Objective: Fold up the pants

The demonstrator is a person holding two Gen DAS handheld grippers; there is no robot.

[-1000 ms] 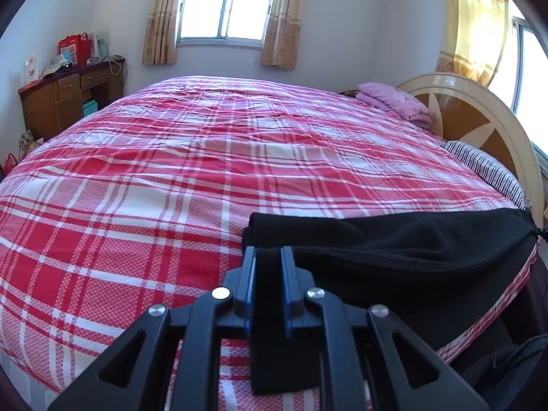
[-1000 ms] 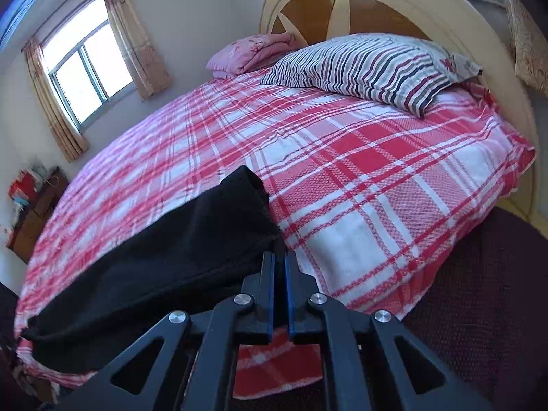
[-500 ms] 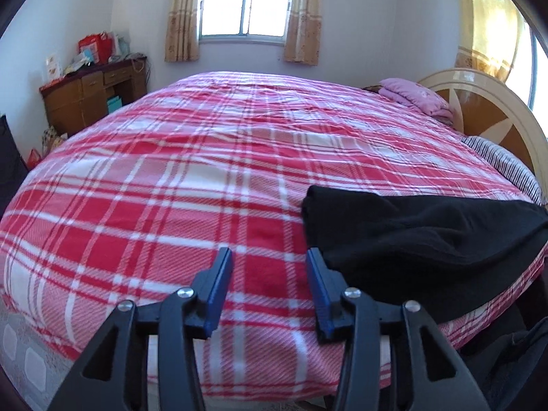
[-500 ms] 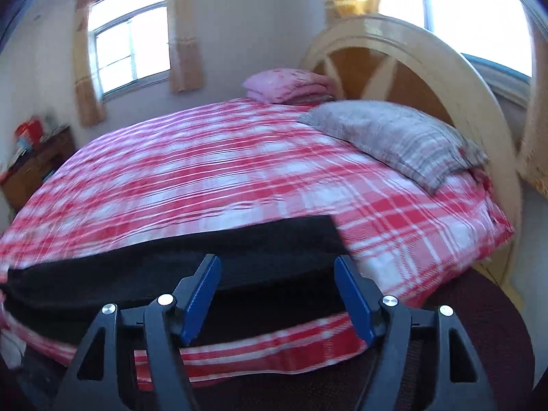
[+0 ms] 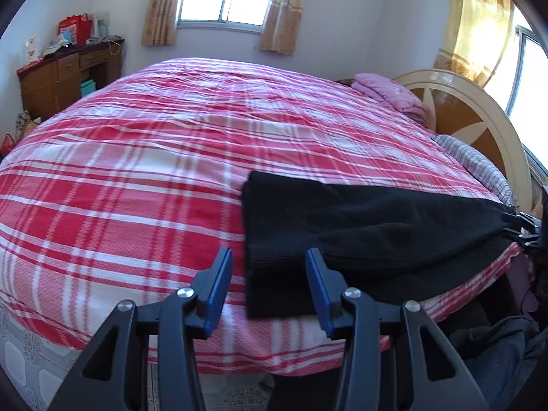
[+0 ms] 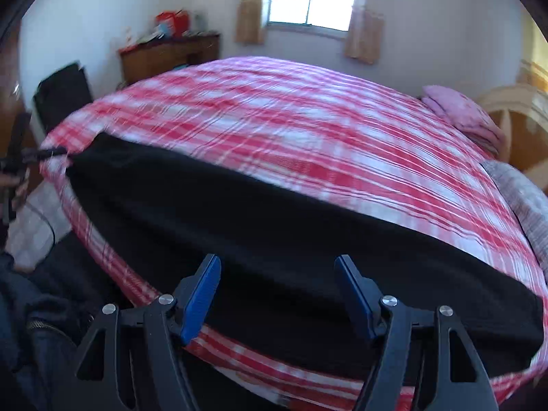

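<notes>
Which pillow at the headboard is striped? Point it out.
The grey striped pillow, lying nearer the black pants at the bed's near edge. The other, the pink pillow, is plain pink and sits farther back.

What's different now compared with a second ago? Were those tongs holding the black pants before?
Yes. A second ago both tongs were pinched shut at the ends of the black pants. Both have let go: the left tongs and the right tongs now stand open with nothing pressed between them. The right tongs have swung from the headboard end to face the middle of the pants. The pants still lie along the near edge of the bed.
</notes>
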